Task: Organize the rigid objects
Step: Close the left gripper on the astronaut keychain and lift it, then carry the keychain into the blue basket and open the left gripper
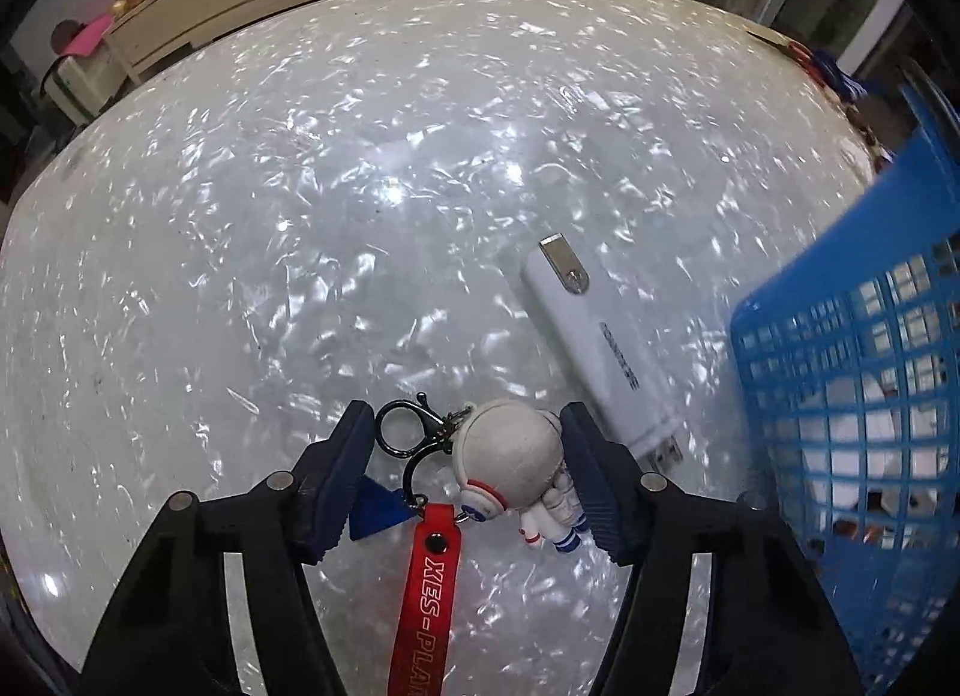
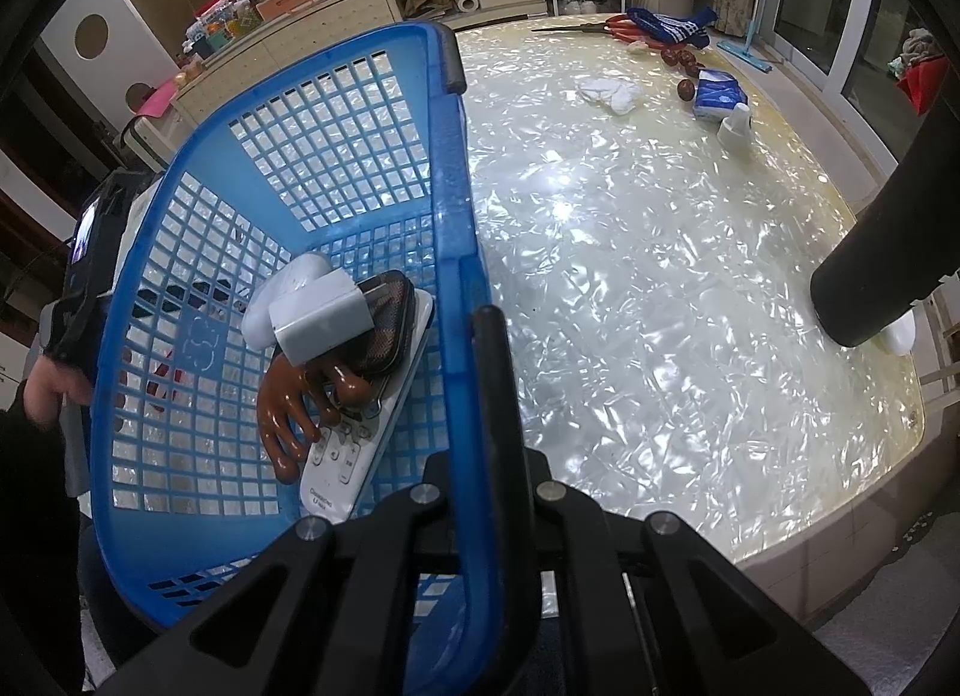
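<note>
An astronaut keychain [image 1: 510, 456] with a red strap [image 1: 429, 588] and a black clasp [image 1: 408, 432] lies on the pearly table [image 1: 360, 216]. My left gripper [image 1: 465, 456] points down over it and is open. One finger stands beside the clasp ring, the other against the helmet. A white USB stick [image 1: 600, 348] lies just beyond, beside the blue basket [image 1: 840, 336]. My right gripper [image 2: 489, 486] is shut on the blue basket's [image 2: 198, 252] rim at its black handle [image 2: 498, 384]. The basket holds a white remote [image 2: 360, 432], a brown claw clip [image 2: 294, 408], a brown case [image 2: 390, 324] and a white charger [image 2: 324, 318].
At the table's far end lie red-handled scissors [image 2: 624, 27], a blue cloth [image 2: 678, 30], a tissue pack [image 2: 717, 90], a white rag [image 2: 609, 93] and a white cup [image 2: 735, 129]. A black tube [image 2: 870, 282] stands at the right edge. A hand [image 2: 48, 390] shows left of the basket.
</note>
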